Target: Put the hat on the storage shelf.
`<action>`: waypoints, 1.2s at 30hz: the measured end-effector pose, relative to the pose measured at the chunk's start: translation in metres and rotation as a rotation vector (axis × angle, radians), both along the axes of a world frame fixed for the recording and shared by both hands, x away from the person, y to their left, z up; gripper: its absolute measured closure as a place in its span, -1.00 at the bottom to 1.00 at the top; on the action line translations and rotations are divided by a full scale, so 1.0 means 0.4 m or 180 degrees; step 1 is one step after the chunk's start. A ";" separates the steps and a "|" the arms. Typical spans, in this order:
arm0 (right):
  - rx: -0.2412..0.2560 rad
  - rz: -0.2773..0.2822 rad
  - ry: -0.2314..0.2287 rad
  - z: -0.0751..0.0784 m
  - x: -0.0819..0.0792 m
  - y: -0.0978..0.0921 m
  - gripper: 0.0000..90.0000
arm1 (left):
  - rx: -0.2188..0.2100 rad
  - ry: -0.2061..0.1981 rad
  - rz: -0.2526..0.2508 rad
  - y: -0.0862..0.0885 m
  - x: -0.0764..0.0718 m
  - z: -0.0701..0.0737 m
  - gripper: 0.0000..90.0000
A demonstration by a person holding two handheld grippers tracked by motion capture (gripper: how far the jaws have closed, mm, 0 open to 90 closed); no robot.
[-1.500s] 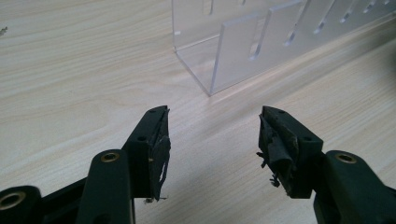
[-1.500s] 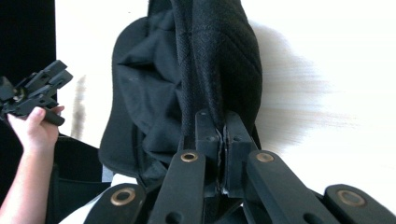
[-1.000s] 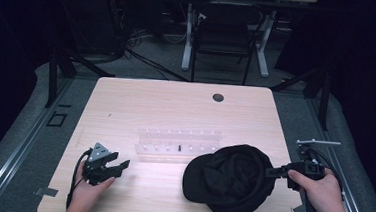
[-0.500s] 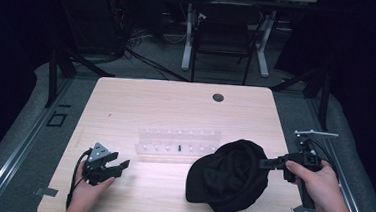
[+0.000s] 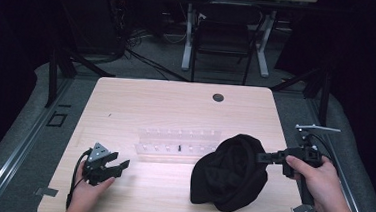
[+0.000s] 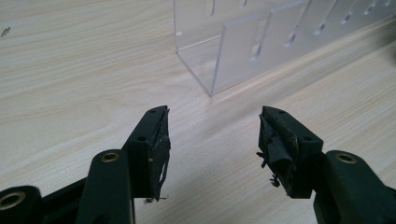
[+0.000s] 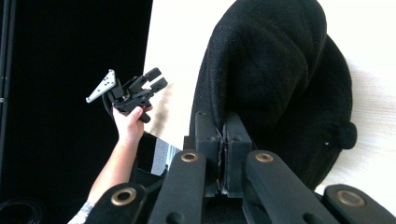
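At the table's right, the right gripper (image 5: 261, 158) pinched the black hat (image 5: 231, 171); the left gripper (image 5: 120, 165) stood open, empty.

The hat (image 5: 231, 171) was soft, fuzzy black cloth. The worktop (image 5: 165, 109) was smooth pale wood. The rack (image 6: 261, 42) was clear, shiny plastic.

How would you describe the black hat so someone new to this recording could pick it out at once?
On the light wooden table, look to the near right part, just right of the clear acrylic rack. The black hat is a soft, dark fabric heap, pinched at its edge by the right gripper. It is the one dark, floppy thing there.
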State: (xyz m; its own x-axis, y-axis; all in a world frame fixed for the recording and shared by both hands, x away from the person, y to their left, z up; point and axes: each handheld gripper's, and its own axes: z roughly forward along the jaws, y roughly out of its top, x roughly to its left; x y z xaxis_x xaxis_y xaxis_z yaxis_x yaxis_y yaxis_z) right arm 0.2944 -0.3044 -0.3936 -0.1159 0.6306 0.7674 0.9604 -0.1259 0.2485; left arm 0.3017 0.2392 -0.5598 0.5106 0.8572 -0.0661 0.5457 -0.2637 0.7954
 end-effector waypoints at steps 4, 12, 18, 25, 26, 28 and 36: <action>0.0091 -0.0002 -0.0042 0.011 -0.003 0.006 0.95 | 0.0004 0.0005 0.0004 0.000 0.000 0.000 -0.03; 0.0160 -0.0004 -0.0178 0.043 -0.011 0.016 0.95 | 0.0003 0.0005 0.0003 0.000 0.000 0.000 -0.03; 0.0141 0.0008 -0.0263 0.067 -0.011 0.013 0.95 | 0.0007 0.0007 0.0005 0.000 0.000 0.000 -0.03; 0.0132 -0.0075 -0.0365 0.099 -0.010 0.000 0.95 | 0.0004 0.0005 0.0003 0.000 0.001 -0.001 -0.03; 0.0140 -0.0082 -0.0376 0.103 -0.009 -0.002 0.95 | 0.0004 0.0004 -0.0003 0.000 0.001 -0.001 -0.03; 0.0145 -0.0095 -0.0393 0.110 -0.007 -0.007 0.95 | 0.0003 0.0007 -0.0001 0.000 0.001 -0.002 -0.03; 0.0174 -0.0151 -0.0508 0.152 0.004 -0.013 0.95 | -0.0001 0.0010 -0.0004 -0.001 0.001 -0.002 -0.03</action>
State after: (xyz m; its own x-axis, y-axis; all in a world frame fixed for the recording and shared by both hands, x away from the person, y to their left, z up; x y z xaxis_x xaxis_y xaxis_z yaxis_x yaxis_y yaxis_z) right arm 0.2959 -0.3098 -0.3329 -0.2101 0.5961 0.7749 0.9020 -0.1876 0.3889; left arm 0.3021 0.2389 -0.5605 0.5115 0.8566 -0.0679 0.5480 -0.2643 0.7936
